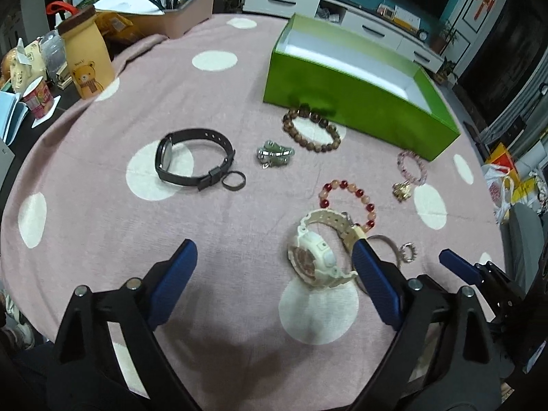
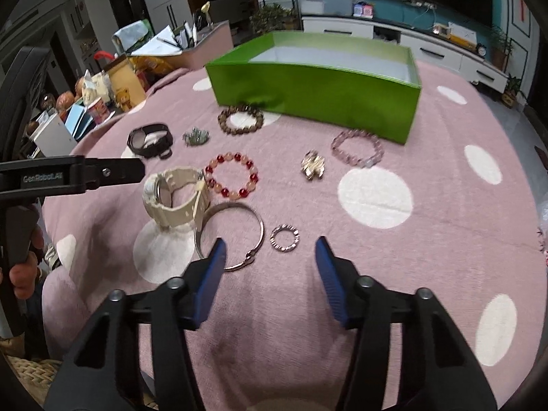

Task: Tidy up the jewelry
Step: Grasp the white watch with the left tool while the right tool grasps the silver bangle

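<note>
Both grippers empty, nothing boxed yet as far as we can see: the green box (image 2: 315, 89) shows only bare white floor, though its near wall hides part of that. Left gripper (image 1: 274, 267) has jaws spread wide, hovering near the white watch (image 1: 316, 257); right gripper (image 2: 270, 257) also wide open, with the sparkly ring (image 2: 284, 238) just ahead between its fingers and the silver bangle (image 2: 233, 236) by its left finger. Our read is that the ring is the right side's next pick. It's small and flat on soft cloth, so we'd go down square, straddle it, close slow and keep clear of the bangle. The white watch stands on its strap, so we'd pinch across the case or strap, not the loop. The left view shows the black watch (image 1: 191, 157) with a dark ring (image 1: 234, 181) touching its buckle, plus more of the box interior. The right view shows the ring and bangle plainly; in the left they're half hidden behind a finger. The right view also catches the left gripper's body from the side.
</note>
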A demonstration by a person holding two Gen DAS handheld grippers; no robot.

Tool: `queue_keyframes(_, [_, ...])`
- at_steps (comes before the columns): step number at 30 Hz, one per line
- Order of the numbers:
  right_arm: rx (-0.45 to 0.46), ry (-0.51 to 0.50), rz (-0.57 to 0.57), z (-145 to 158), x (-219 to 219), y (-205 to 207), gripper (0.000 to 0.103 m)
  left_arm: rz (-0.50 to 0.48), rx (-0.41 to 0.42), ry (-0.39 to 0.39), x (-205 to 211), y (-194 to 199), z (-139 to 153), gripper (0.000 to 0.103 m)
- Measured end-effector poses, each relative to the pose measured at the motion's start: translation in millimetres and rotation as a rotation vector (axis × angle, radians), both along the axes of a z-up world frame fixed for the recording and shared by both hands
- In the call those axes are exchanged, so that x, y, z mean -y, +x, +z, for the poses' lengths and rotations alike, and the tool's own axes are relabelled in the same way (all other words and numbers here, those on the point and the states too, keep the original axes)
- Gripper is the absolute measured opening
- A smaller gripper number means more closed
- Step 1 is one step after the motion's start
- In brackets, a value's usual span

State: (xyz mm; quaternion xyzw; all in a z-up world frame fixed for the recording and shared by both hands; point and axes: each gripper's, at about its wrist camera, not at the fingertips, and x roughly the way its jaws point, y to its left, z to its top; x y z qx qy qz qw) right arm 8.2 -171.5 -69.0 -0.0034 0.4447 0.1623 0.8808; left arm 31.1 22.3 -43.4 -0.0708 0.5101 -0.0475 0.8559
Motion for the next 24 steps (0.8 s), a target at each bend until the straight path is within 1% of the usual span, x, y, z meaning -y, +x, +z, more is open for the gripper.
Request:
queue_keyframes(2, [-0.017,0.007,0.013,-5,-2,2,0.042,-0.015,-0.022,0.000,2,4,-6,0.074])
queue_keyframes(4, [-0.033,0.010,0.022,-10,-5,4,0.037,-0.030,-0.034,0.000,6,9,-10,0.072])
queue_keyframes(7, [-0.050,0.012,0.036,-16,-10,7,0.028,-0.058,-0.049,0.024,13,14,-14,0.070])
queue_keyframes(10, [-0.042,-0.007,0.042,-18,-15,8,0.026,-0.077,-0.071,0.051,18,20,-18,0.068])
queue_keyframes(12, [-0.026,-0.039,0.050,-18,-21,9,0.026,-0.086,-0.087,0.059,20,23,-21,0.063])
queue_keyframes(13, [-0.021,-0.050,0.053,-19,-23,10,0.026,-0.093,-0.096,0.054,20,25,-22,0.062])
queue_keyframes(15, [-0.010,-0.075,0.063,-19,-28,13,0.025,-0.106,-0.110,0.052,23,26,-24,0.054])
queue_keyframes(16, [-0.004,-0.088,0.066,-20,-30,15,0.023,-0.112,-0.114,0.055,24,26,-25,0.052])
queue_keyframes(17, [0.009,-0.110,0.072,-20,-32,16,0.022,-0.121,-0.122,0.055,26,27,-27,0.047])
queue_keyframes(18, [0.022,-0.129,0.080,-21,-35,17,0.019,-0.132,-0.134,0.050,28,27,-29,0.040])
queue_keyframes(20, [0.039,-0.142,0.091,-21,-36,19,0.013,-0.152,-0.151,0.051,32,26,-33,0.032])
queue_keyframes(22, [0.045,-0.142,0.089,-22,-35,21,0.006,-0.160,-0.140,0.064,33,24,-33,0.025])
queue_keyframes(23, [0.049,-0.138,0.088,-22,-34,22,0.004,-0.162,-0.139,0.050,33,24,-32,0.019])
queue_keyframes(24, [0.052,-0.137,0.088,-22,-34,21,0.003,-0.157,-0.136,0.040,31,23,-32,0.018])
